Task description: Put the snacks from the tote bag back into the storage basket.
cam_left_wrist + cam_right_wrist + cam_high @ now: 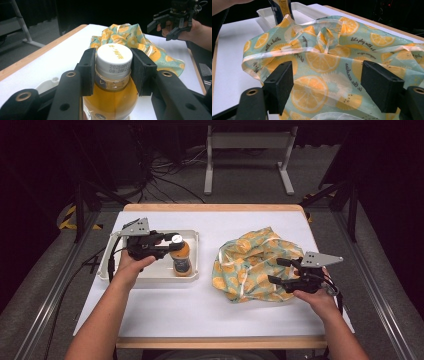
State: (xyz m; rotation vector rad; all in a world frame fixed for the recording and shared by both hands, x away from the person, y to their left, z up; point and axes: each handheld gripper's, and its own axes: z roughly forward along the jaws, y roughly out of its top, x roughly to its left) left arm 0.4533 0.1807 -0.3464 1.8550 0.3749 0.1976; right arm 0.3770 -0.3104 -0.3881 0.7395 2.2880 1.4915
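A bottle of orange drink (181,257) with a white cap (114,60) stands upright in a white tray (192,276) at the table's left. My left gripper (171,244) is shut on the bottle's neck just under the cap, one jaw on each side. A crumpled cloth bag printed with orange slices (247,265) lies right of centre on the white table top. My right gripper (279,271) stands open at the bag's right edge, its jaws apart over the fabric (324,67) with nothing between them.
The tray's rim (263,18) sits just left of the bag. Bare white table (200,312) lies in front of both. The wooden table edge (220,342) runs along the near side. A metal stand (247,142) and cables are on the floor behind.
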